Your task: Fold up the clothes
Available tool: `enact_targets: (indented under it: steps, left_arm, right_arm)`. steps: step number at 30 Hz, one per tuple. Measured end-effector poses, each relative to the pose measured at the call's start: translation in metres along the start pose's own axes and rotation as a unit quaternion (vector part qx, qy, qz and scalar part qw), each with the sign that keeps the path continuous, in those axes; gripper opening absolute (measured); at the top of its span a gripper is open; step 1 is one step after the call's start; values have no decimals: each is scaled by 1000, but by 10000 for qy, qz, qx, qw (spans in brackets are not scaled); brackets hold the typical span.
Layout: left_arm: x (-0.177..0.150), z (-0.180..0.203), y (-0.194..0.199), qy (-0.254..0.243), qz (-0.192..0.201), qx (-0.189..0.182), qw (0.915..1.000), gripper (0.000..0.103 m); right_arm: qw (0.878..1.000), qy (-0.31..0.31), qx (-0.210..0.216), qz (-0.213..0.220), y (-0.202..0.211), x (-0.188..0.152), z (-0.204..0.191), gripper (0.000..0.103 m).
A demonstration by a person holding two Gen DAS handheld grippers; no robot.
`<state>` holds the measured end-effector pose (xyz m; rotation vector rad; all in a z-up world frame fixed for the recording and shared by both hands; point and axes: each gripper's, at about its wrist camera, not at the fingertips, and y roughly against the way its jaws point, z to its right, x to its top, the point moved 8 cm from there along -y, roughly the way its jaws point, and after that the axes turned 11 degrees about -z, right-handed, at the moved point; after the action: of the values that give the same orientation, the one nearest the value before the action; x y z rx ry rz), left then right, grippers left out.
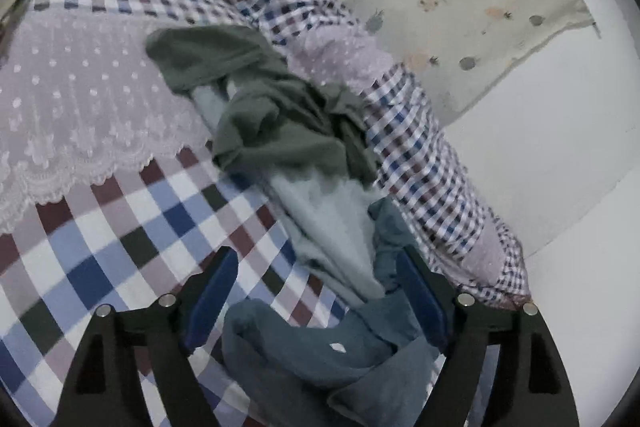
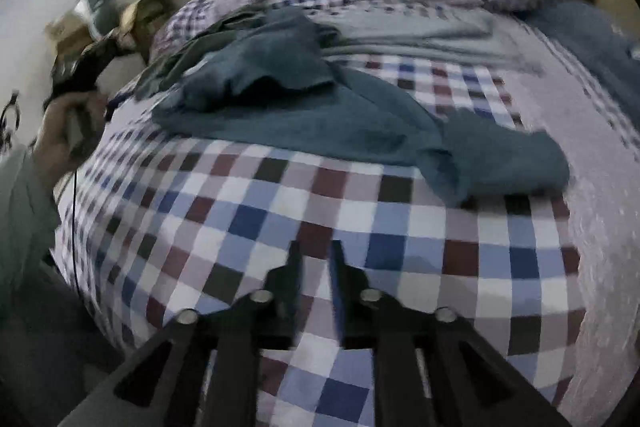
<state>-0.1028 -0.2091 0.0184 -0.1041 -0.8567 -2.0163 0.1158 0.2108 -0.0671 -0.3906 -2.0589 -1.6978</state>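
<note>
Nearest, the left hand-held gripper (image 1: 316, 283) stands wide over a crumpled blue garment (image 1: 312, 355); light-blue cloth (image 1: 332, 227) and an olive garment (image 1: 280, 123) lie beyond, heaped on the bed (image 1: 120, 247). Nothing looks folded. Right hand-held gripper (image 2: 316, 259), nearly closed, is empty; only its view shows a hand (image 2: 64, 135) at left.

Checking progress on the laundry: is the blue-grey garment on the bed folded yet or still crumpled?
Still crumpled. The blue-grey garment lies bunched and wrinkled on the checked bedspread, edges uneven, no neat fold.
</note>
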Motion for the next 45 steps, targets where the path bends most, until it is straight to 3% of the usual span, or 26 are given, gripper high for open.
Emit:
enact_targets:
  steps: [2, 8, 12, 15, 17, 18, 22, 25, 31, 34, 37, 40, 43, 45]
  left_arm:
    - [-1, 2, 3, -66, -12, -32, 10000, 85]
    - [-20, 17, -3, -347, -337, -212, 9986, 85]
    - [-47, 41, -12, -674, -861, -638, 9920, 85]
    - [-79, 58, -20, -974, -1187, -712, 9856, 85]
    - [-109, 71, -26, -1191, -1534, -850, 9773, 85]
    - [-127, 78, -30, -1306, -1800, -939, 9704, 85]
    - [-205, 104, -43, -1746, -2861, -1315, 9329, 85]
    - [-248, 114, -47, -2015, -3389, -1428, 9078, 85]
    - [-283, 113, -48, -2307, -3729, -1392, 8879, 85]
    - [-292, 106, -44, -2280, -3767, -1344, 8877, 85]
    - [-306, 99, -40, -2298, -3828, -1337, 8847, 84]
    - [-323, 106, -27, -2614, -3801, -1443, 8754, 84]
    - [-350, 115, -19, -3127, -3830, -1309, 8593, 84]
    - [-368, 113, -21, -3318, -3968, -1127, 8484, 76]
  right_arm:
    - [9982, -302, -472, 230, 9, 6, 23, 42]
    - [9871, -955, -1013, 790, 33, 26, 74, 50]
    - [9884, -937, -1103, 456, 9, 28, 81, 50]
    - [9879, -1027, -1125, 294, 0, 23, 82, 34]
    - [9878, -1065, -1075, 361, 4, 21, 79, 11]
    - [9882, -1109, -959, 443, 8, 20, 77, 6]
    - [9942, -857, -410, 496, 14, 12, 37, 4]
    - [9990, -254, 146, 326, 9, -2, -22, 4]
    - [9900, 927, 977, -412, -14, -59, -136, 5]
    - [9860, 1178, 1070, -490, -8, -74, -154, 6]
    - [9899, 913, 1058, -236, 10, -71, -141, 14]
    - [9947, 362, 952, 106, 32, -67, -111, 26]
    - [9955, -185, 842, 395, 52, -68, -83, 29]
    - [9941, -531, 761, 555, 63, -69, -64, 29]
